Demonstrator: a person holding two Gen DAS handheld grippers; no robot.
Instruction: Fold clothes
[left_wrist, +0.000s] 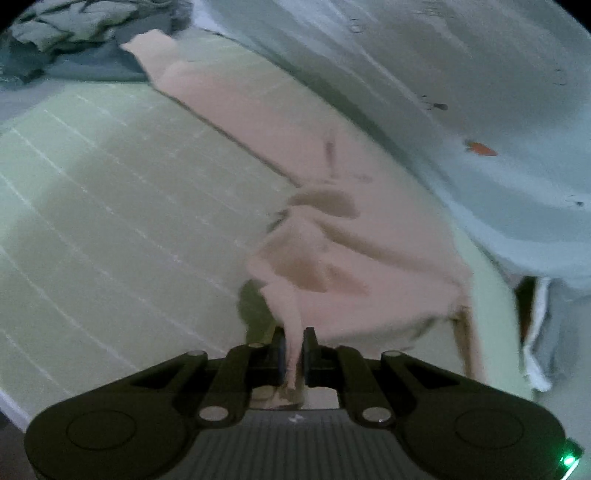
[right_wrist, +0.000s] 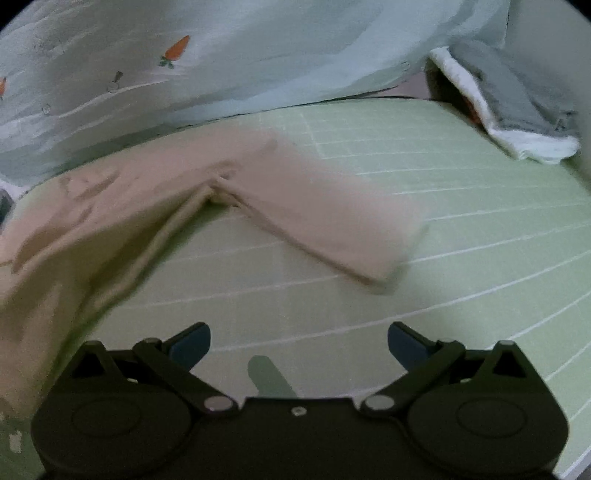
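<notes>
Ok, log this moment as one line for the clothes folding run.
left gripper: shut on pink trousers | right gripper: open, empty, over green mat | fold: not done

The left gripper (left_wrist: 293, 354) points down and is squeezed tight on a bit of pink cloth (left_wrist: 332, 229). The right gripper (right_wrist: 299, 343) points down, jaws wide apart, holding nothing.

Pale pink garment (right_wrist: 155, 192), green white-gridded mat (right_wrist: 461, 229), carrot-print mint sheet (right_wrist: 221, 55)

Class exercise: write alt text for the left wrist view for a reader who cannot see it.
The left gripper pinches a fold of pink garment above a green gridded mat. Pale carrot-print fabric lies beyond it.
</notes>
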